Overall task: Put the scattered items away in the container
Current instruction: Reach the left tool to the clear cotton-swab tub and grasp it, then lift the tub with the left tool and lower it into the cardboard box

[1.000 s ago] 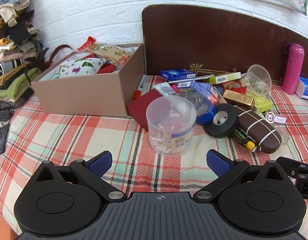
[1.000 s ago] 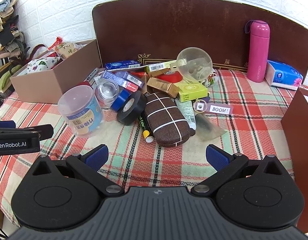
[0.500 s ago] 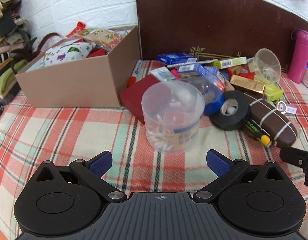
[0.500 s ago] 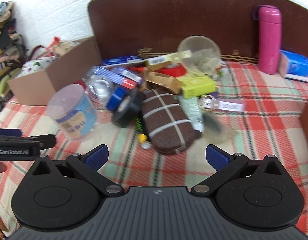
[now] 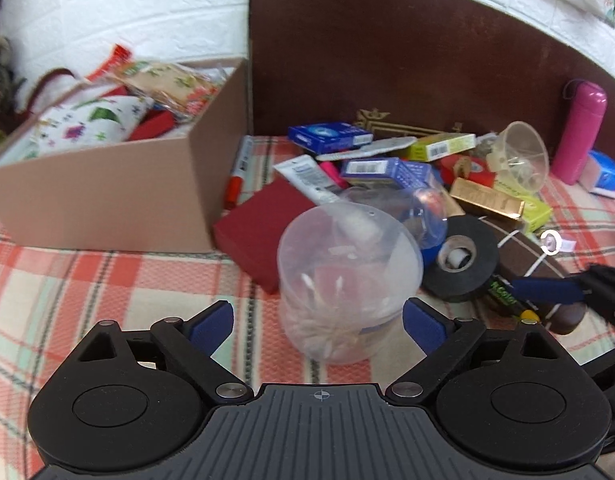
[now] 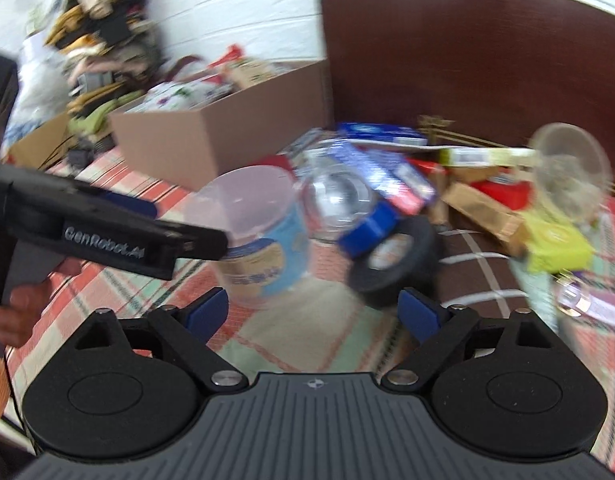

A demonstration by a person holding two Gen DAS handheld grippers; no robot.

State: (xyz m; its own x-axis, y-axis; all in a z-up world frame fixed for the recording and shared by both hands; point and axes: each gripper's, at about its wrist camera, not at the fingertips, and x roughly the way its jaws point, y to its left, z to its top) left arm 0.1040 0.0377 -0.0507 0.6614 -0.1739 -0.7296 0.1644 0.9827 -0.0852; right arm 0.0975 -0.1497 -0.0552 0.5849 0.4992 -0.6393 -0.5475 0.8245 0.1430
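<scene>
Cardboard walls of the open box (image 5: 107, 200) stand up and to the left of the left gripper (image 5: 317, 320), already stuffed with a patterned white pouch (image 5: 87, 124) and crinkly snack packets (image 5: 163, 88). Directly ahead of that gripper, between its blue pads (image 5: 211, 320) but touched by neither, stands the clear plastic tub of cotton swabs (image 5: 347, 284) on the checked cloth (image 5: 87, 280); the jaws are wide and closing in on it. Just beyond the tub and slightly left lies a dark red box (image 5: 263, 232). To the right of the tub sits a roll of black tape (image 5: 461, 264), leaning against a brown case with white lines (image 5: 523, 256), and behind them the heap of small cartons. Far right, against the headboard, a pink bottle (image 5: 579, 132) stands upright. In the blurred right wrist view the right gripper (image 6: 313, 314) has nothing between its pads; its jaws are also spread and narrowing, with the tape roll just ahead on its right side and the tub ahead on its left. A hand (image 6: 23, 304) holds the left gripper at the far left of that view.
</scene>
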